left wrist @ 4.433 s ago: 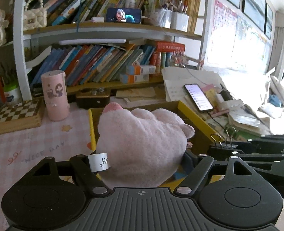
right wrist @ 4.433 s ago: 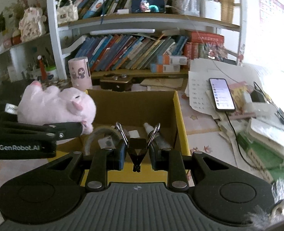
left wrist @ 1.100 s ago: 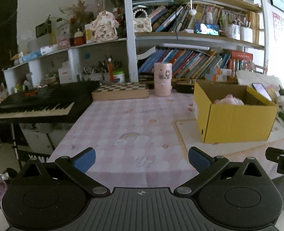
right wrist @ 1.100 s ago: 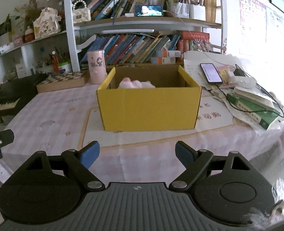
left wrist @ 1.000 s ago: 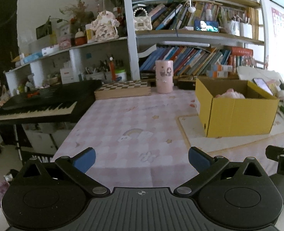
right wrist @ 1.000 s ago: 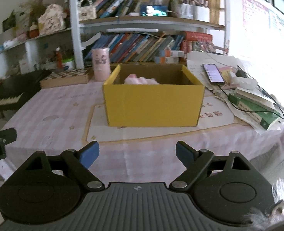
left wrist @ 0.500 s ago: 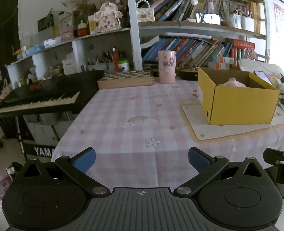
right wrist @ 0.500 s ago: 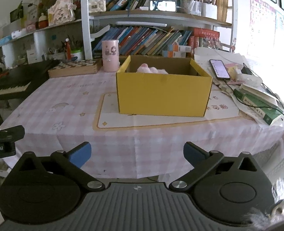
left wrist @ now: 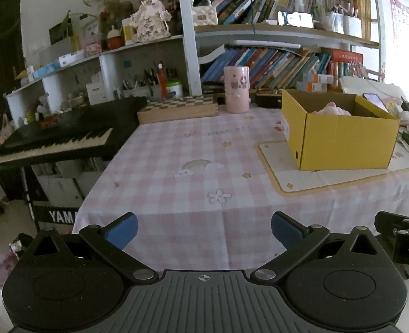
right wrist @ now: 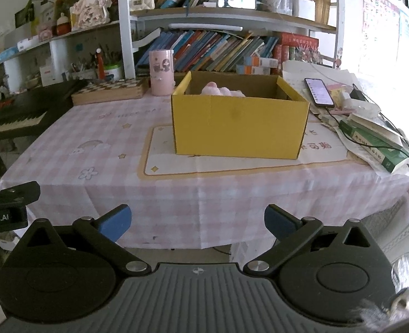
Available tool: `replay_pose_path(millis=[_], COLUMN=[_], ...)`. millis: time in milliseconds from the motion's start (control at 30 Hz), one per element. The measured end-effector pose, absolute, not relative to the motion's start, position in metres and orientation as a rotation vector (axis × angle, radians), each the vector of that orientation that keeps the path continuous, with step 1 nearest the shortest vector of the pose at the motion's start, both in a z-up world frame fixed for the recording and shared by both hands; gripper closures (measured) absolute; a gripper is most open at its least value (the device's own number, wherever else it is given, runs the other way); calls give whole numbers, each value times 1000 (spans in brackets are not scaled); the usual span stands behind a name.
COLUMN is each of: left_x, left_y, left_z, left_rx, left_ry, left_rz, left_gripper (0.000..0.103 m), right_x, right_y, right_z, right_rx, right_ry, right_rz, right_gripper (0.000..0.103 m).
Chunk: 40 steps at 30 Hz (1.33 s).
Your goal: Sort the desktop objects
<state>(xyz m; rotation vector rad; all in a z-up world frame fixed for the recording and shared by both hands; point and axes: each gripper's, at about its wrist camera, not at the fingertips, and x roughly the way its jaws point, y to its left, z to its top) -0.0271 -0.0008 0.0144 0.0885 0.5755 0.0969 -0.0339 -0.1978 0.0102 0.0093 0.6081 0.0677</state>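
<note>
The worktop (right wrist: 65, 127) wears a pink checked cloth (right wrist: 176, 197) that hangs over its near edge, just ahead of both tongs. A cream mat (right wrist: 232, 163) lies on the cloth straight ahead of the right tongs, and a yellow box (right wrist: 240, 127) stands on that mat. Beyond the box, to its left, a pink cup (right wrist: 162, 72) stands upright beside a chequered board (right wrist: 110, 90). To the right of the box lie papers, a phone (right wrist: 319, 92) with a lit screen and stacked green books (right wrist: 376, 145). From the left tongs, the box (left wrist: 343, 136) sits ahead and to the right.
</note>
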Motion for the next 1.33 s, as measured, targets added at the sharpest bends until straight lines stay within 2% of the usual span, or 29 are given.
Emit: replay_pose_path(millis=[1333], left_x=[-21], left_y=[-1], left_z=[11], left_rx=[45], left_ry=[596], left_rz=[87], left_gripper=[0], right_x=[-30], right_y=[-204], right_z=[6], right_rx=[18], right_ry=[628], right_rz=[56], right_gripper=[0])
